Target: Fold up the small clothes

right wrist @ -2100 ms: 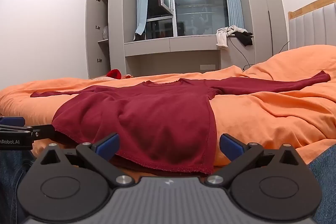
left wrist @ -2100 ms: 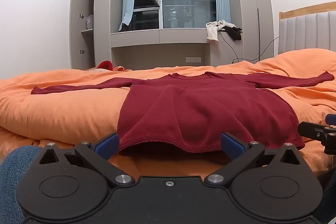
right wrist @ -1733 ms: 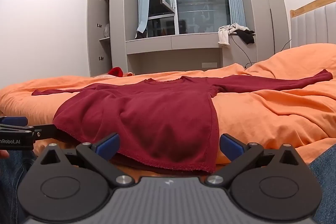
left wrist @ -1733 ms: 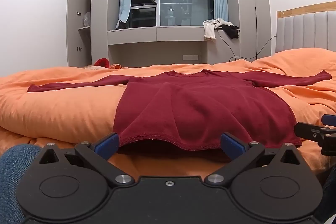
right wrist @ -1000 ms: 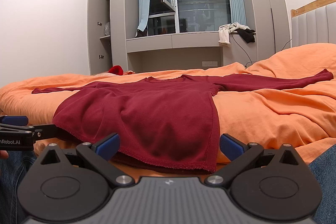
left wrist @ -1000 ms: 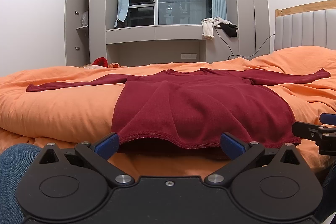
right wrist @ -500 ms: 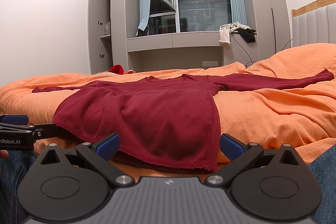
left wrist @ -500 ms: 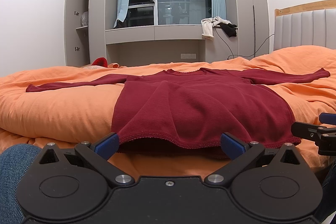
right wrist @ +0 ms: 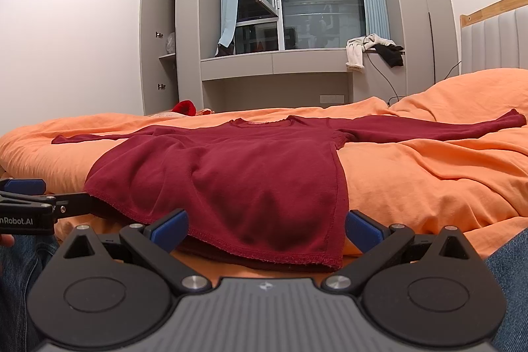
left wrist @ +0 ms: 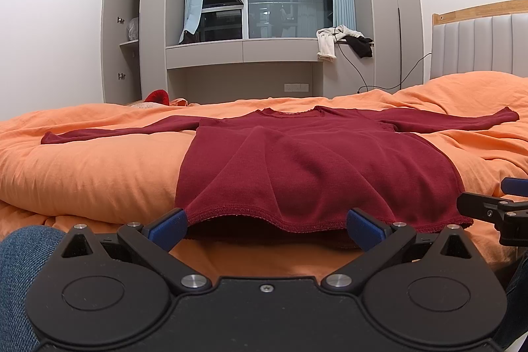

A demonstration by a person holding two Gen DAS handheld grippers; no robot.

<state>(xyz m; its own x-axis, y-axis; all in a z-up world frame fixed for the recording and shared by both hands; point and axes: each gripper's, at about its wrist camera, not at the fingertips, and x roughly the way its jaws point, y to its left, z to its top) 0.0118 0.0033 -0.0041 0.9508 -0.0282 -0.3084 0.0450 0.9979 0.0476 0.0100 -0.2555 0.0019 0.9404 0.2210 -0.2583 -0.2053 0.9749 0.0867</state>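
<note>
I sit at the edge of a wide bed (left wrist: 82,174) covered in an orange duvet, with a grey window wall and an open cupboard beyond it. A dark red long-sleeved top (left wrist: 310,167) lies flat and face up across the duvet, neck away from me, hem at the near edge, both sleeves stretched straight out to the sides. Nothing on it is folded yet, so I judge the task to be at its very start: the top is laid out and I am lining up for the first fold. My left gripper (left wrist: 265,228) sits low just before the left part of the hem, its blue-tipped fingers spread wide apart and holding nothing. My right gripper (right wrist: 265,228) sits the same way at the right hem corner, fingers also wide apart and empty; each tool shows at the edge of the other's view. My knees in jeans (left wrist: 19,253) frame the bottom corners. The next move, I think, calls for pinching an edge or sleeve cleanly, one layer or both as intended, and carrying it across without dragging the duvet.
</note>
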